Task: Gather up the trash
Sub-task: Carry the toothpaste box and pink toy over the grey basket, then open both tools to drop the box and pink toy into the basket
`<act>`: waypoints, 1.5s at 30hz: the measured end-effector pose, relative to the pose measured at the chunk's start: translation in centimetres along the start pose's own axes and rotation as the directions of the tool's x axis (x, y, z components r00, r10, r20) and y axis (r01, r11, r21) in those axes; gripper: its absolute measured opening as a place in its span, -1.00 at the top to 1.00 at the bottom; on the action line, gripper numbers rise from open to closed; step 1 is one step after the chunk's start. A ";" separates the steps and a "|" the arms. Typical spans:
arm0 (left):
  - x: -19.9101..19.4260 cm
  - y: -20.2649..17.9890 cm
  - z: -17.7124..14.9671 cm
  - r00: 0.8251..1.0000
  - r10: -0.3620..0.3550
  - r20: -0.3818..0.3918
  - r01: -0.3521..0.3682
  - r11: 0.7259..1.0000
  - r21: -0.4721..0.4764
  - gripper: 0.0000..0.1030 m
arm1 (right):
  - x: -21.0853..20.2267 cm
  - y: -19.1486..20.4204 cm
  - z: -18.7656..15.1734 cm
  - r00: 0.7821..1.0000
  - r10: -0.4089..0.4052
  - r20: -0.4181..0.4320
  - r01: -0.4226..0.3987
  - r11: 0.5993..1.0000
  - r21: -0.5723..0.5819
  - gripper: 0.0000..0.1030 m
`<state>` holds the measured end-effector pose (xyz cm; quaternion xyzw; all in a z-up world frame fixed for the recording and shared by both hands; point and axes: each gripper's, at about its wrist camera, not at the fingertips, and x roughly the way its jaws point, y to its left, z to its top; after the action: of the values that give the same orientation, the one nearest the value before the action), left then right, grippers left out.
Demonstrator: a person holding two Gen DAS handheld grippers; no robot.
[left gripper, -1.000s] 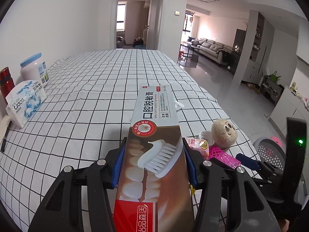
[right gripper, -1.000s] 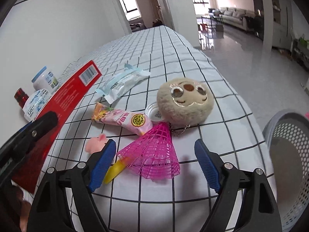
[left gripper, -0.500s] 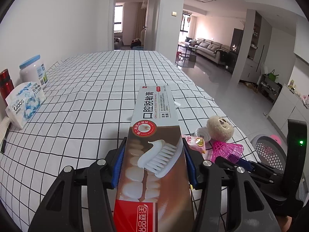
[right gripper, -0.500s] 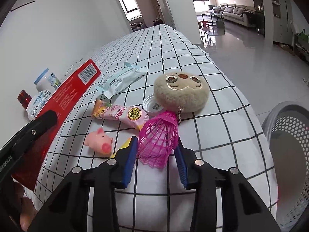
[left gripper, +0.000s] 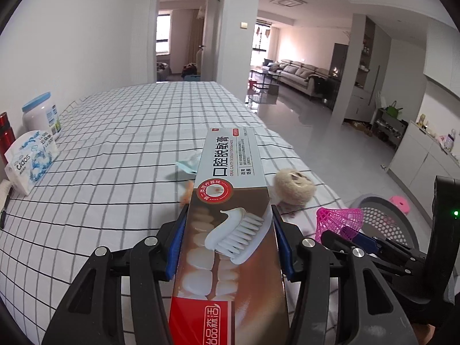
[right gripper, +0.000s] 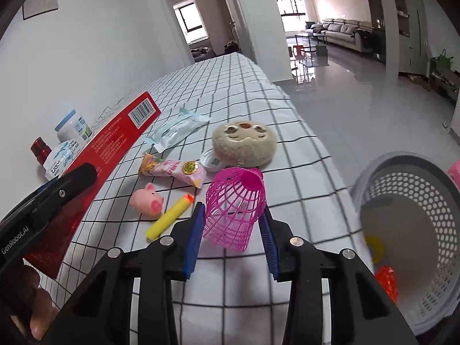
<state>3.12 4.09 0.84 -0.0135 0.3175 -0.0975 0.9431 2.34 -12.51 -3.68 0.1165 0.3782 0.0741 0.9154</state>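
Left hand-held gripper (left gripper: 227,247) clamped on toothpaste box (left gripper: 230,230), above checked desk (left gripper: 115,172). Right hand-held gripper (right gripper: 233,230) pinching pink shuttlecock (right gripper: 234,205), lifted beside grey basket (right gripper: 382,169).

Along the wall edge of the checked counter (left gripper: 115,155) stand a white jar with a blue lid (left gripper: 41,115), a red bottle (left gripper: 6,132) and a soft pack of tissues (left gripper: 30,161), close together. Nearer the middle lie a round plush face (right gripper: 244,143), tilted on its side, and a pink toy pig (right gripper: 146,199) well apart from it. Beyond the counter a glossy grey floor (left gripper: 330,143) runs to a beige sofa (left gripper: 299,72) and a white cabinet (left gripper: 422,155)
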 end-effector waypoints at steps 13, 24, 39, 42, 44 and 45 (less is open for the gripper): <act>0.1 -8.7 -1.3 0.988 -0.148 -0.046 0.152 0.984 0.093 0.01 | -5.2 -7.6 -1.7 0.992 -0.115 0.053 0.110 0.990 0.091 0.28; 2.6 -17.2 -3.1 0.954 -0.255 -0.156 0.283 0.939 0.193 0.01 | -8.1 -16.7 -4.8 0.968 -0.248 0.026 0.236 0.947 0.219 0.28; 8.0 -24.7 -5.4 0.899 -0.285 -0.332 0.370 0.900 0.229 0.01 | -6.9 -22.8 -6.5 0.965 -0.259 -0.049 0.262 0.919 0.295 0.28; 8.8 -25.1 -5.6 0.892 -0.279 -0.355 0.372 0.900 0.227 0.01 | -6.6 -23.5 -6.5 0.966 -0.251 -0.056 0.256 0.918 0.304 0.28; 9.3 -25.2 -5.8 0.887 -0.277 -0.370 0.375 0.899 0.225 0.00 | -6.4 -23.9 -6.5 0.967 -0.249 -0.056 0.254 0.917 0.308 0.28; 9.4 -25.2 -5.9 0.886 -0.275 -0.373 0.374 0.899 0.226 0.00 | -6.4 -24.0 -6.6 0.968 -0.246 -0.057 0.251 0.916 0.312 0.28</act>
<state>2.41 -22.24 -7.27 0.0891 0.4469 -0.3020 0.8374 -5.67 -35.98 -10.36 0.2123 0.4043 -0.1034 0.8836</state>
